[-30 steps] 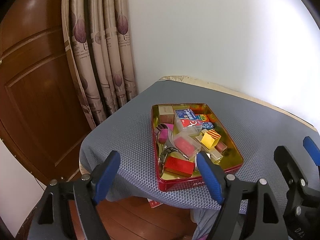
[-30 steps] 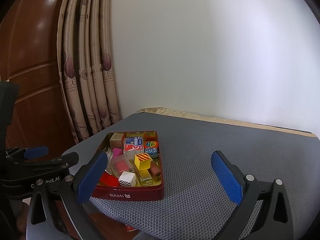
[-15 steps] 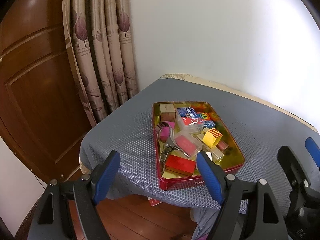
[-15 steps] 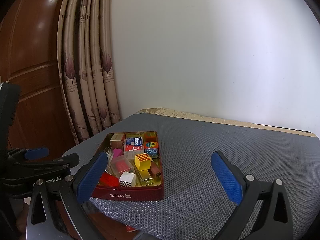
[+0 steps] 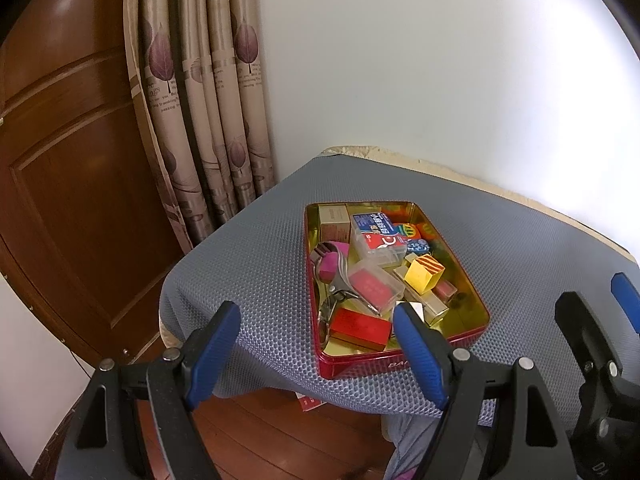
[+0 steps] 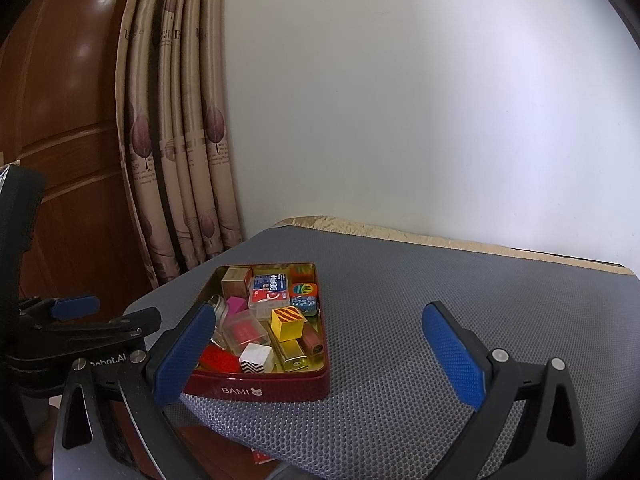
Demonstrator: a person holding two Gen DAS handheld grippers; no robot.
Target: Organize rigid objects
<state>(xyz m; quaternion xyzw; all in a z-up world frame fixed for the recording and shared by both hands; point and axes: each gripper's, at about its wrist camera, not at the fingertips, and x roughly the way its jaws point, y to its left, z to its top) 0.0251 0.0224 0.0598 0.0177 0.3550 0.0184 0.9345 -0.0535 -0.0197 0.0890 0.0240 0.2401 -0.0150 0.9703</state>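
On the grey bumpy mat [image 6: 400, 320] that covers the table sits a shallow red metal tin with a gold inside [image 6: 260, 388], near the table's left front corner. Many small things fill the tin. A yellow cube with red stripes [image 5: 425, 273] lies near the middle. A clear plastic box with a red card inside [image 5: 374, 288] lies just left of the cube. A flat red block [image 5: 360, 326] lies at the near end of the tin.

From the left wrist camera, the left gripper [image 5: 316, 344] hangs above the near table edge with its blue fingers wide apart and nothing between them. This camera looks down into the tin, so shiny metal spoons [image 5: 334, 276] show along the tin's left side. The wooden floor [image 5: 280, 432] also shows below the table.

From the right wrist camera, the right gripper [image 6: 320, 352] is spread wide too and holds nothing. Its left finger [image 6: 182, 354] covers the tin's near left corner. Only this camera shows a white cube with black zigzags [image 6: 256, 356] and the word BAMI on the tin's front wall.

Behind the table stand a beige curtain with purple leaves [image 6: 180, 140] and a brown wooden door [image 5: 72, 160].
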